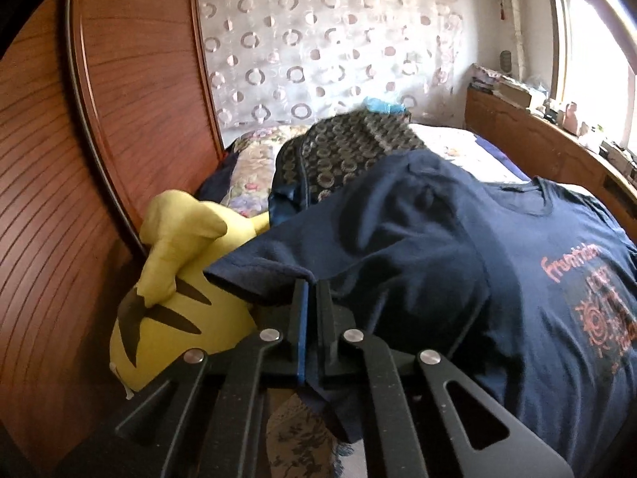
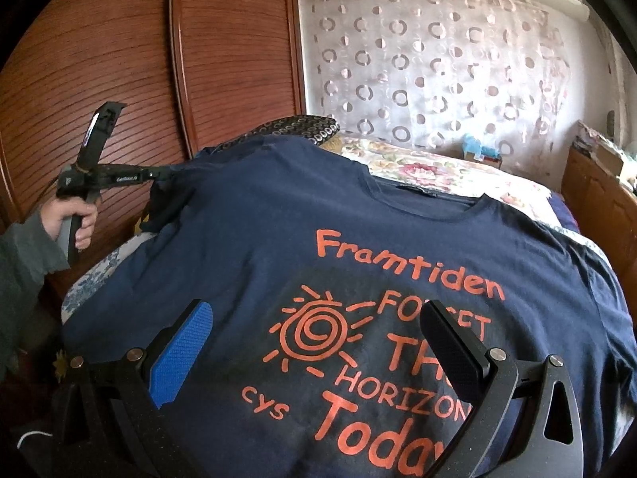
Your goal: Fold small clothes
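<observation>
A navy T-shirt with orange print lies face up, spread over the bed. In the left wrist view the T-shirt fills the right half, and my left gripper is shut on the hem of its left sleeve, cloth pinched between the pads. The right wrist view shows that left gripper at the sleeve, lifting it slightly, held by a hand. My right gripper hovers open over the printed chest, one blue pad and one black pad wide apart, nothing between them.
A yellow plush toy lies left of the sleeve against the wooden wardrobe doors. A dark patterned cushion and floral bedding sit behind the shirt. A wooden headboard shelf with clutter runs along the right, under a window.
</observation>
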`<state>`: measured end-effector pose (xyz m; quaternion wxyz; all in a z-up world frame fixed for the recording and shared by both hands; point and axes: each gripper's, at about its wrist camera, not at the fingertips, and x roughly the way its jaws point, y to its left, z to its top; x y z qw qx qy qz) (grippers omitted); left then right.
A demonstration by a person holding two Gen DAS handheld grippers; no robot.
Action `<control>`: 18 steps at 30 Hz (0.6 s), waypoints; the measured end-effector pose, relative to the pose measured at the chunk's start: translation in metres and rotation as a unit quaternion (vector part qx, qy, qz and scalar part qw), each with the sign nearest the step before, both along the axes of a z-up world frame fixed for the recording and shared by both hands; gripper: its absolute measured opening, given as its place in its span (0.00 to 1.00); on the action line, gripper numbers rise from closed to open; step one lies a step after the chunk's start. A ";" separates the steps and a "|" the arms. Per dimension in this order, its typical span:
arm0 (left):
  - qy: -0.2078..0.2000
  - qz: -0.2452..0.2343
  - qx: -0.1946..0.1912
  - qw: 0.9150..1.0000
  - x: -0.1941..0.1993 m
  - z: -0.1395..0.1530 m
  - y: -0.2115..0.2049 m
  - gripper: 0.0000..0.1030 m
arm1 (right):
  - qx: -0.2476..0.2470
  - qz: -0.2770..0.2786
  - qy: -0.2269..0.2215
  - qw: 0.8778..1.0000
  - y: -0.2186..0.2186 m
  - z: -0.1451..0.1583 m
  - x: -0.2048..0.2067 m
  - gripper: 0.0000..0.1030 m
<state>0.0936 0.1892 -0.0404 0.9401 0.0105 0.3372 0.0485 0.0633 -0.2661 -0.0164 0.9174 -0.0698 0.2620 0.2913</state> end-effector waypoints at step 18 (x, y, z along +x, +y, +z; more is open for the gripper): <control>-0.068 -0.142 -0.017 0.987 0.011 0.080 -0.123 0.04 | 0.018 -0.034 -0.011 0.999 -0.014 0.002 0.002 1.00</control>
